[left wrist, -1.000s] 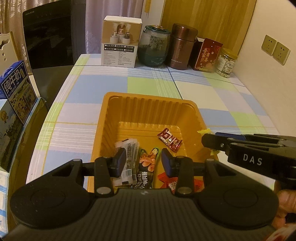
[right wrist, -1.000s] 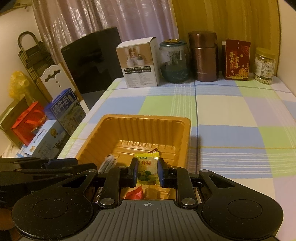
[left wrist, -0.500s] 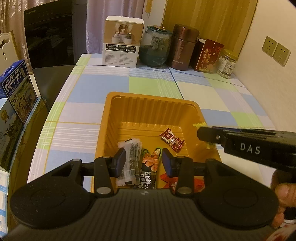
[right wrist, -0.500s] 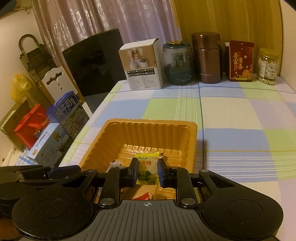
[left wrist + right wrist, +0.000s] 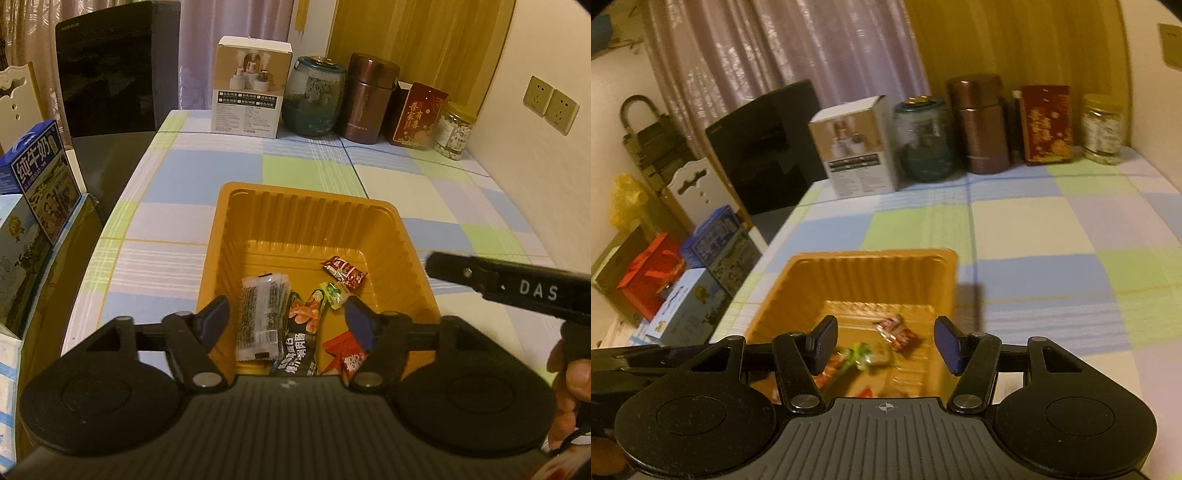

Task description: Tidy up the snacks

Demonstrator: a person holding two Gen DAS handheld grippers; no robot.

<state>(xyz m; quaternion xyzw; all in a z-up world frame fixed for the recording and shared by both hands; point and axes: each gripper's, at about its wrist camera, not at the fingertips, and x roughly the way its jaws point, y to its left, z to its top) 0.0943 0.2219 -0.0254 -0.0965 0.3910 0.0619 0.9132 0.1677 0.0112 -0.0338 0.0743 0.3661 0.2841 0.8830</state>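
An orange plastic tray sits on the checked tablecloth and holds several snack packets. Among them are a clear packet, a black packet with an orange picture and a small red packet. A yellow-green candy lies beside them. My left gripper hangs over the tray's near end, its jaws opening, with nothing pressed between the pads. My right gripper is over the tray too, jaws opening and empty. The candy shows blurred in the tray below it. From the left wrist view the right gripper reaches in from the right.
Along the table's far edge stand a white box, a glass jar, a brown canister, a red box and a small jar. Milk cartons stand off the table's left edge. A hand grips the right tool.
Both grippers' jaws have spread apart. The yellow-green candy has left the right gripper and now lies in the tray. The left gripper has let go of the packets it pinched.
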